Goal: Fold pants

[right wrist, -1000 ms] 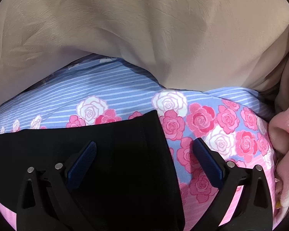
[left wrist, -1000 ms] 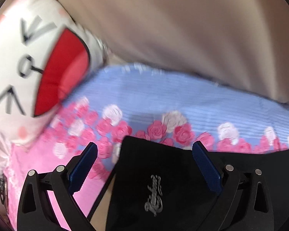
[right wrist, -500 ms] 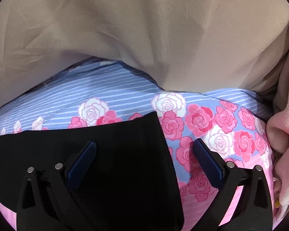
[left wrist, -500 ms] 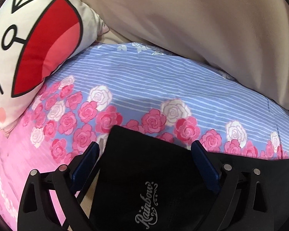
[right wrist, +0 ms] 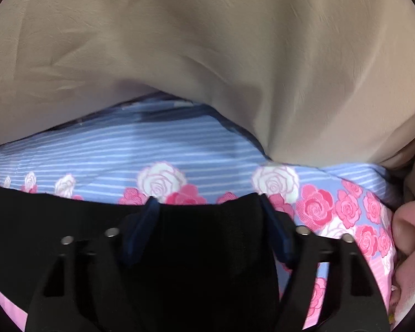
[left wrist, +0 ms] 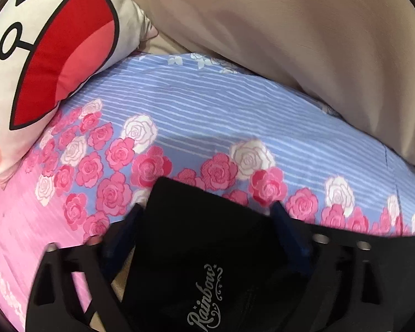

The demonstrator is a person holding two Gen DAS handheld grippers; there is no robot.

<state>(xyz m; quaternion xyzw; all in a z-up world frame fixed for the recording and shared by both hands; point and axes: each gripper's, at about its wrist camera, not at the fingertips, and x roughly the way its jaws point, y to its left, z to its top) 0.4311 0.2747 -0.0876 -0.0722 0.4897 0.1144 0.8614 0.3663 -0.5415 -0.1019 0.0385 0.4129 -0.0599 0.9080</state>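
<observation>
1. The black pants (left wrist: 196,249) are laid on a bed sheet (left wrist: 221,116) printed with blue stripes and pink and white roses; a silver "Rainbow" script is seen on the fabric.
2. One corner of the pants is found between the blue pads of the left hand-held gripper (left wrist: 207,218). Its jaws have just been closing and are partly open; the pads lie at the cloth's edges, but a firm grip cannot be confirmed.
3. The opposite corner (right wrist: 213,221) is bracketed by the right hand-held gripper (right wrist: 209,215), whose jaws have likewise just been closing, with cloth between them.
4. A cartoon-face pillow (left wrist: 41,55) is noted at the upper left.
5. A beige cover (right wrist: 207,55) is seen behind the sheet.
</observation>
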